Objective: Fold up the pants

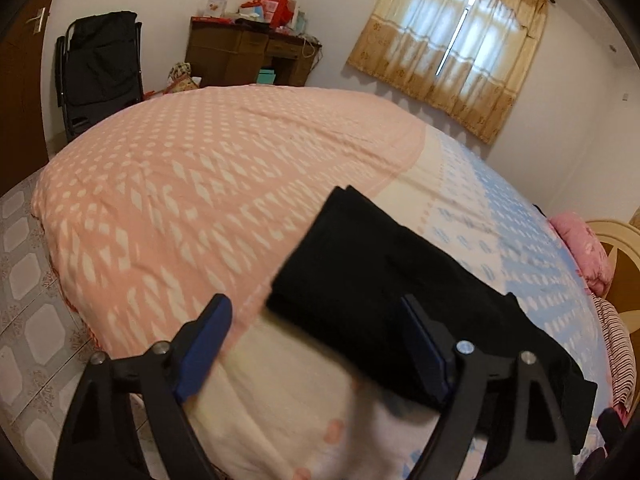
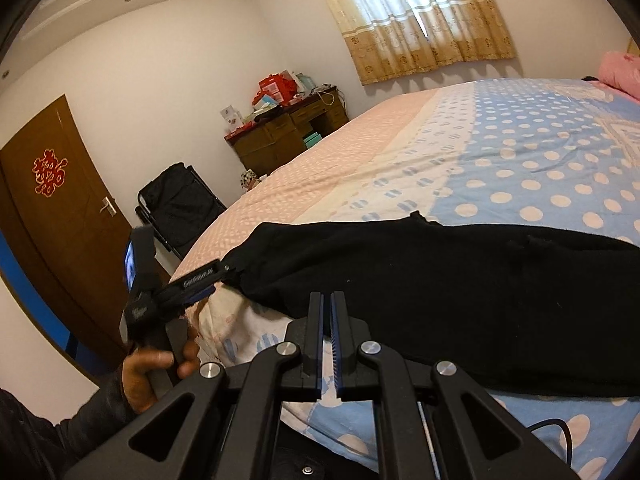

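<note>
Left tongs (image 1: pixel 316 336): I read them spread wide at the bottom of the left view, blue pads (image 1: pixel 204 346) facing in, nothing between them; the right finger overlaps the pants' near edge. In the right view the same tongs (image 2: pixel 224 276) sit at centre left, their tip at the end of the pants.

Right tongs (image 2: pixel 330 340): bottom centre of the right view, the two fingers almost together with a thin slit between, holding nothing, just short of the pants.

Pants (image 1: pixel 384 292): black, a long folded strip along the near edge of the bed (image 1: pixel 180 184), lower right in the left view and across the middle right in the right view (image 2: pixel 440 292).

Left hand (image 2: pixel 152 372): lower left of the right view, gripping the handle.

Beyond: curtain (image 1: pixel 452 48), bench (image 1: pixel 248 54) with red boxes, door (image 2: pixel 52 204).
</note>
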{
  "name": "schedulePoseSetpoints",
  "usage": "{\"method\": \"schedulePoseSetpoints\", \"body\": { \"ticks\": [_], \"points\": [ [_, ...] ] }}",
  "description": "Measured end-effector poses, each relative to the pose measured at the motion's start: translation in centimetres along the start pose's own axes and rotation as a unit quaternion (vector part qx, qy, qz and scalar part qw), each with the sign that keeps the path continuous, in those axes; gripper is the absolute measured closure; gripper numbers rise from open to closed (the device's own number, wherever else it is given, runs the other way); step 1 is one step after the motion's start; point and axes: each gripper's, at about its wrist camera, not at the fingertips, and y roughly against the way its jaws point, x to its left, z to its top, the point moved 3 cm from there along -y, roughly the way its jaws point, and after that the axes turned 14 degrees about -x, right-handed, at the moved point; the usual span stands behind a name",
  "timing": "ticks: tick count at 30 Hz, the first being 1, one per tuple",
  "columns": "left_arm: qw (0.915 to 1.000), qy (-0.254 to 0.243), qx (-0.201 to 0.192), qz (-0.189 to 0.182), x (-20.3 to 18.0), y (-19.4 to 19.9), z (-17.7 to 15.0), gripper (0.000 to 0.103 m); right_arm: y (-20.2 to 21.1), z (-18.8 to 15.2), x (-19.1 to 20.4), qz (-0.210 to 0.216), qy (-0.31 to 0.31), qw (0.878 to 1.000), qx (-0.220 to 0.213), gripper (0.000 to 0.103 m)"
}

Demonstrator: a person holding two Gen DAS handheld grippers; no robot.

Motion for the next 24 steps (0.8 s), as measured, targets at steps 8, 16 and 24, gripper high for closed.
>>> {"method": "schedulePoseSetpoints", "body": {
  "ticks": [8, 16, 24],
  "points": [
    [0.9945, 0.074, -0.019, -0.071, 0.6, -1.2, 0.4, 0.021, 0.1, -0.2, -0.8, 0.0, -0.012, 1.0, 0.005, 0.099],
    [0.9943, 0.088, -0.016, -0.059, 0.4, -1.3, 0.4, 0.025, -0.1, -0.3, -1.2, -0.001, -0.019, 1.0, 0.011, 0.099],
    [0.9871, 0.134, 0.028, -0.083, 0.9, -2.8, 0.4, 0.08, 0.7, 0.1, -2.0, -0.013, -0.038, 0.999, -0.004, 0.099]
  ]
}}
